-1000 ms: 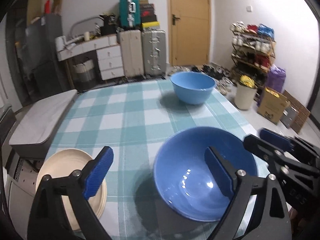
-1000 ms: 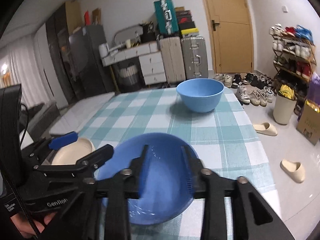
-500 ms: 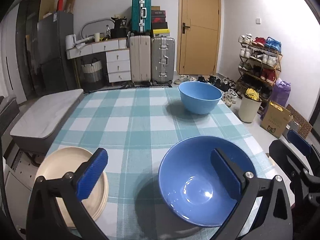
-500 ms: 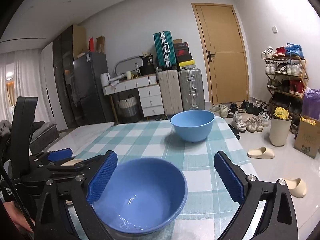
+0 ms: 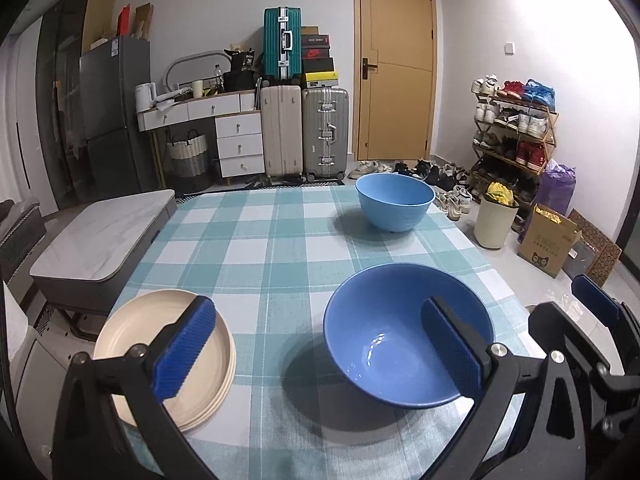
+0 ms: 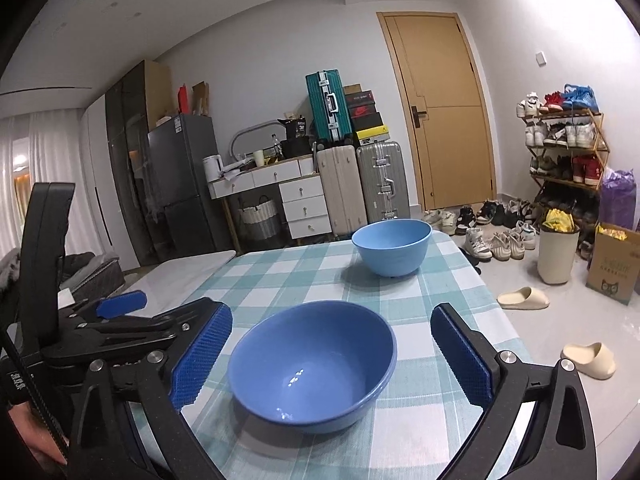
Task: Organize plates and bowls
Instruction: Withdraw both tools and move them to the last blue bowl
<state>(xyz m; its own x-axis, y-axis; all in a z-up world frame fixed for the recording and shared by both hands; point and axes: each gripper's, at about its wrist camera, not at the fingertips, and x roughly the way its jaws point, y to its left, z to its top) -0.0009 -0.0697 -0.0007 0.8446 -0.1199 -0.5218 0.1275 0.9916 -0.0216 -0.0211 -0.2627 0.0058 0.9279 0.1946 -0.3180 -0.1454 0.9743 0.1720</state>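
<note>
Left wrist view, left to right. A stack of cream plates (image 5: 168,356) sits at the lower left, at the near-left edge of the checked table (image 5: 264,256). The left gripper (image 5: 316,354) stands with jaws spread wide, nothing between the pads; 1 pad overlaps the plates in the frame, but contact cannot be told. The dark blue bowl (image 5: 400,336) rests upright at lower centre-right, and the light blue bowl (image 5: 394,200) stands apart at upper centre, near the far-right corner.

Right wrist view. The right gripper (image 6: 332,358) is released, its pads either side of the dark blue bowl (image 6: 312,364) and clear of the rim.

Risks, as judged:
1. The plates sit close to the table edge; a nudge from the left pad could push them off.
2. The 2 grippers are crowded at the near edge; a reach for either bowl could bring them into collision.
</note>
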